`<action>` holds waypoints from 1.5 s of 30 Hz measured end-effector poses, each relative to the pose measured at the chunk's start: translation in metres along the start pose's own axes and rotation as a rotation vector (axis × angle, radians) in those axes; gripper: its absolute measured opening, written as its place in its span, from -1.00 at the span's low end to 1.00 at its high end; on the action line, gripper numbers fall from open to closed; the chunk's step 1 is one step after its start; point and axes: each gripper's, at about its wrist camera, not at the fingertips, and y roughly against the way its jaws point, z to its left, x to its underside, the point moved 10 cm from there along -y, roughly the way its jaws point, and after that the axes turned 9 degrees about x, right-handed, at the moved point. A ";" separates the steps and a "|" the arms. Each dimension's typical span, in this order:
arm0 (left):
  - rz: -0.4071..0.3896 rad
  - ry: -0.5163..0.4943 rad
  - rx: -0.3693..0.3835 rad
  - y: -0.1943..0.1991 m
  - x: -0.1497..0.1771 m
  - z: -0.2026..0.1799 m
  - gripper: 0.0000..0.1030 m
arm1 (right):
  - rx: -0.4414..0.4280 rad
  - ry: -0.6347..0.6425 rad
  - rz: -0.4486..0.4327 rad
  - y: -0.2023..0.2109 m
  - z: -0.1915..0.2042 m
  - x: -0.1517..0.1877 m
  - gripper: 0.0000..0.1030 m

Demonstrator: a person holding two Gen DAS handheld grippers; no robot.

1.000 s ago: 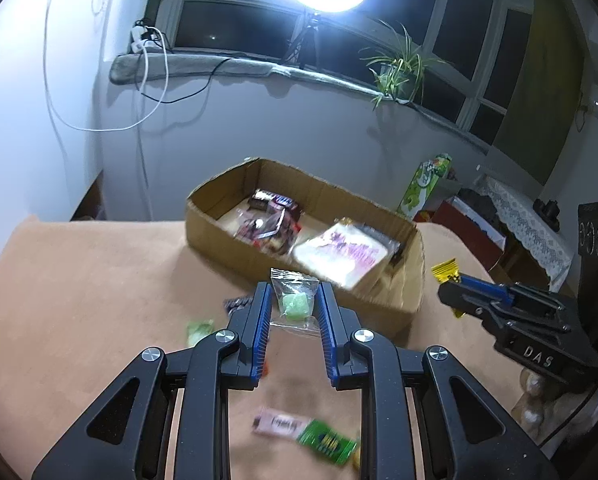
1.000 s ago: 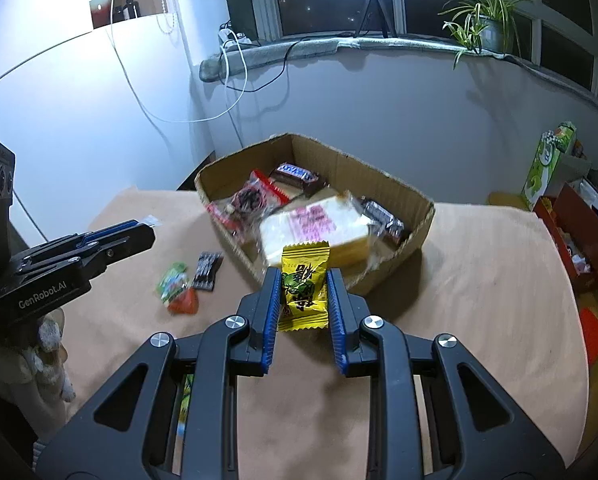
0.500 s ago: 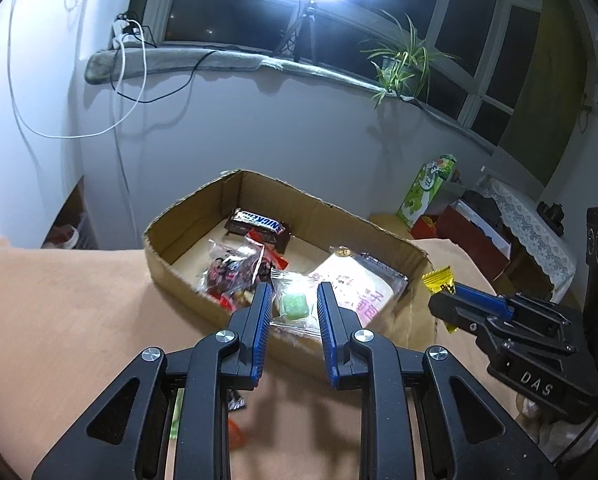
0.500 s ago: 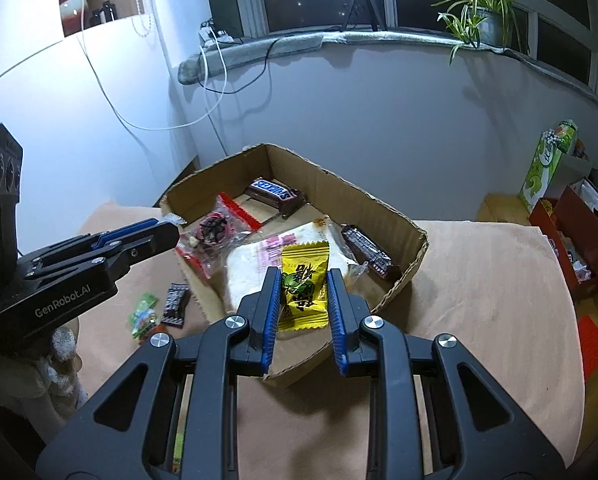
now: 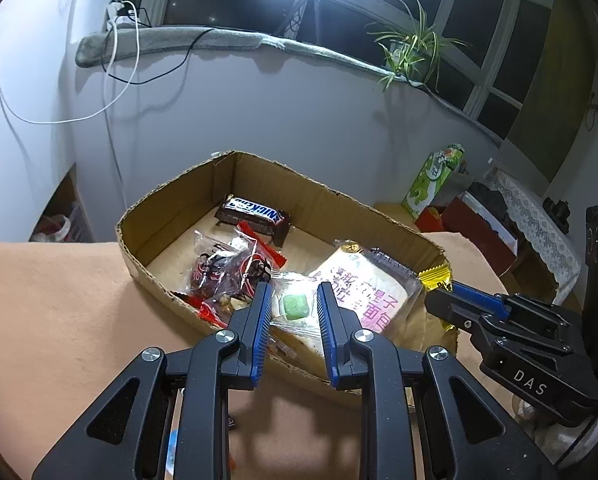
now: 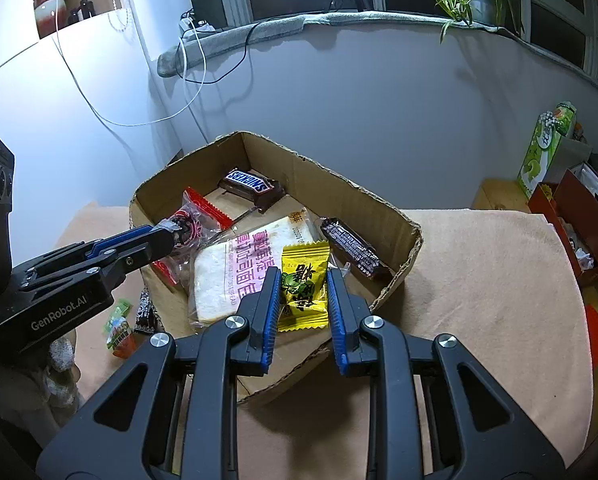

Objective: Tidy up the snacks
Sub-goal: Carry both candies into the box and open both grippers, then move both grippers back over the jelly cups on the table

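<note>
A: Snacks are collecting in an open brown cardboard box [image 5: 147,216] on a peach-coloured cloth-covered table [image 5: 51,304]. In the left wrist view, the left gripper [image 5: 293,300] is pinching a clear plastic packet with a green sweet [image 5: 295,306] over the box's near wall, not yet letting go.

B: What is lying inside already?

A: A brown chocolate bar reading "SNICKERS" [image 5: 253,216], a clear-and-red bag of dark dried fruit [image 5: 227,268], and a wrapped slice of white bread with pink Chinese print [image 5: 373,292]. The right gripper [image 5: 439,296], marked "DAS", is showing at the right edge.

B: And the right wrist view?

A: The right gripper [image 6: 303,280] is clamping a yellow sachet with a green cartoon frog and black Chinese characters [image 6: 303,280] above the box [image 6: 339,180]. A second dark bar [image 6: 355,246] is lying by the right wall. The left gripper [image 6: 167,236] is reading "GenRobot.AI".

B: What is remaining?

A: Likely both drops, plus a small green-and-orange packet [image 6: 119,326] and a small dark wrapper [image 6: 145,314] sitting outside on the cloth.
</note>
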 end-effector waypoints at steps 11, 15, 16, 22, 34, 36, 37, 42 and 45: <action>-0.003 0.017 0.002 0.002 -0.004 0.001 -0.29 | 0.025 0.022 -0.021 0.007 0.003 -0.003 0.11; -0.007 0.020 0.000 0.005 -0.004 0.002 -0.29 | 0.029 0.023 -0.025 0.010 0.003 -0.004 0.11; -0.008 0.021 -0.001 0.006 -0.005 0.002 -0.29 | 0.031 0.023 -0.026 0.011 0.003 -0.004 0.12; -0.022 0.023 0.002 0.018 -0.006 0.003 -0.29 | 0.025 0.023 -0.035 0.023 0.006 -0.001 0.12; -0.057 0.054 0.000 0.065 0.007 0.021 -0.29 | -0.025 0.060 -0.050 0.059 0.030 0.025 0.16; -0.060 0.060 -0.002 0.075 0.012 0.025 -0.29 | -0.033 0.075 -0.054 0.065 0.037 0.031 0.31; -0.061 0.061 -0.004 0.077 0.013 0.026 -0.29 | -0.038 0.082 -0.058 0.069 0.040 0.034 0.32; -0.065 0.068 -0.018 0.094 0.026 0.035 -0.29 | -0.069 0.109 -0.054 0.080 0.055 0.052 0.32; -0.063 0.091 -0.020 0.100 0.034 0.043 -0.29 | -0.098 0.132 -0.038 0.084 0.066 0.067 0.32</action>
